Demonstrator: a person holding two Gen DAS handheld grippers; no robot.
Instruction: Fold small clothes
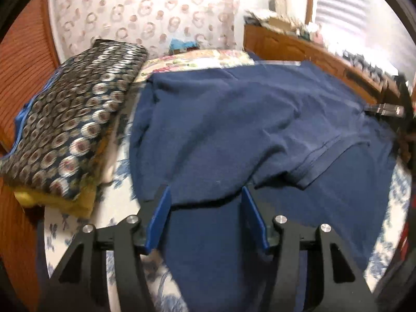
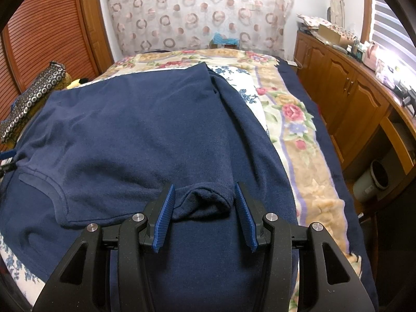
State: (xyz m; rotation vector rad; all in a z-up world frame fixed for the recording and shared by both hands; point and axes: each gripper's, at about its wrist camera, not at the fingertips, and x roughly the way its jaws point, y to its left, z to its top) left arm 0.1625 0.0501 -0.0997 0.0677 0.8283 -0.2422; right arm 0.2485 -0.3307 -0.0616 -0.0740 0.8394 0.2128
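Note:
A navy polo shirt (image 1: 234, 117) lies spread on the bed, its near part doubled over a lower layer. My left gripper (image 1: 205, 189) points down at the shirt's near folded edge (image 1: 208, 201). That edge spans from one blue pad to the other and stands slightly raised, so the gripper is shut on it. In the right wrist view the same shirt (image 2: 130, 130) fills the middle. My right gripper (image 2: 204, 186) is shut on a bunched sleeve cuff (image 2: 205, 202), which arches up between its ribbed blue pads.
A dark cushion with a ring pattern (image 1: 65, 130) lies on a yellow one at the bed's left side. A floral blanket (image 2: 293, 119) covers the bed's right part. Wooden cabinets (image 2: 351, 91) and a grey bin (image 2: 371, 182) stand to the right, a louvred door (image 2: 46, 26) to the left.

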